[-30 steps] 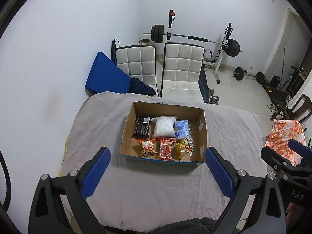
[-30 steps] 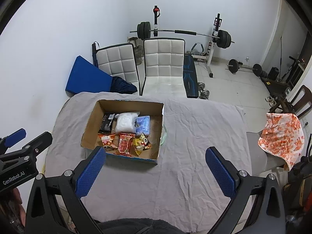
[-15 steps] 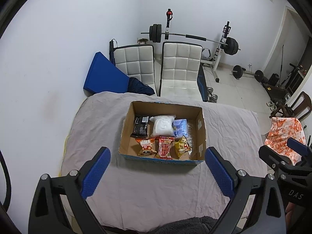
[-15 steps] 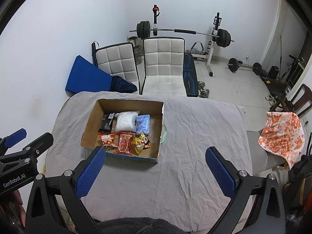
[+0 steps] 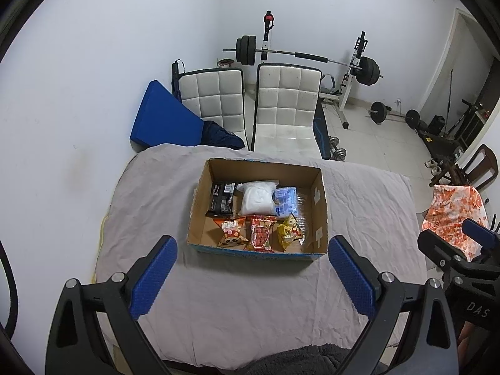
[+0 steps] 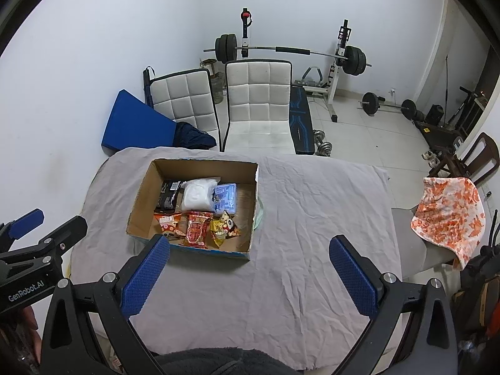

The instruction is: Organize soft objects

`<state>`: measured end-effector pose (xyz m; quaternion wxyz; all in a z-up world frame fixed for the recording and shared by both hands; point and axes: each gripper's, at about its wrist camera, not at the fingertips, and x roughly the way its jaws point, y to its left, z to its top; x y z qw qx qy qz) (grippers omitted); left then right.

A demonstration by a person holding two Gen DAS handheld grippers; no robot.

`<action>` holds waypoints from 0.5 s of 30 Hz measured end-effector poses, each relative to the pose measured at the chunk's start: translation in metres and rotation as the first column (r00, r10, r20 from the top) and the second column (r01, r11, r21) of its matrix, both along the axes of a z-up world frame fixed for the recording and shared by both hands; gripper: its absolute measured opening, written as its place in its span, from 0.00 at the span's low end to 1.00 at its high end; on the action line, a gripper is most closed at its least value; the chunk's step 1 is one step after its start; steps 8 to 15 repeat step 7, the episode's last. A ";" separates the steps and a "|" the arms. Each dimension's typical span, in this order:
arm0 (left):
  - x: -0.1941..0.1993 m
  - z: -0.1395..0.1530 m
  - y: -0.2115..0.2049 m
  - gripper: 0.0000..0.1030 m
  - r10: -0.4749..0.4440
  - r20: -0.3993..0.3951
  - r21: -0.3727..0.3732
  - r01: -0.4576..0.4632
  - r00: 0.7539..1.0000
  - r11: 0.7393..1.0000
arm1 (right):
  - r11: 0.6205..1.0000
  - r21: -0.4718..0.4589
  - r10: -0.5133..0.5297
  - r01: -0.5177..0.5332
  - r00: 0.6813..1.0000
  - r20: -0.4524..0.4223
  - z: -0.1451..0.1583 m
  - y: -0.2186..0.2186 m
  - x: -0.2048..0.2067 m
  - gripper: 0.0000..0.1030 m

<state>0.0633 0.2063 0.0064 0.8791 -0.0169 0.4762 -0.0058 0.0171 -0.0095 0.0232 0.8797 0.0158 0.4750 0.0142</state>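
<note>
Little has moved since the earlier frames: both views sit as before, box held mid-frame. L claw [image 5: 248, 268] is seen spread wide, nothing gripped, at the bottom of the left wrist view; its blue pads [image 5: 153, 276] frame the near box edge. R claw [image 6: 248, 268] is likewise wide open & empty at the bottom of the right wrist view. Cardboard box [image 5: 318, 200] is set on the grey-clothed counter [image 5: 250, 306], centre of frame. Inside, back row: black pack [image 5: 222, 198], white bag [image 5: 257, 198], blue pack [image 5: 285, 201]. Front row: orange snack [image 5: 230, 231], red snack [image 5: 261, 232], yellow snack [image 5: 290, 231]. Orange towel [image 6: 447, 215] is draped at right, off the counter.
</note>
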 end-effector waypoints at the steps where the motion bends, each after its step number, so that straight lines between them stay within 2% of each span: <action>1: 0.000 -0.001 0.000 0.96 0.000 -0.001 0.001 0.000 1.000 1.000 | 1.000 -0.002 0.000 0.000 1.000 0.001 0.000 0.000 0.000 1.00; 15: -0.002 0.002 0.001 0.96 -0.002 0.016 0.005 0.002 1.000 1.000 | 1.000 -0.003 0.003 -0.003 1.000 0.003 0.001 -0.001 -0.001 1.00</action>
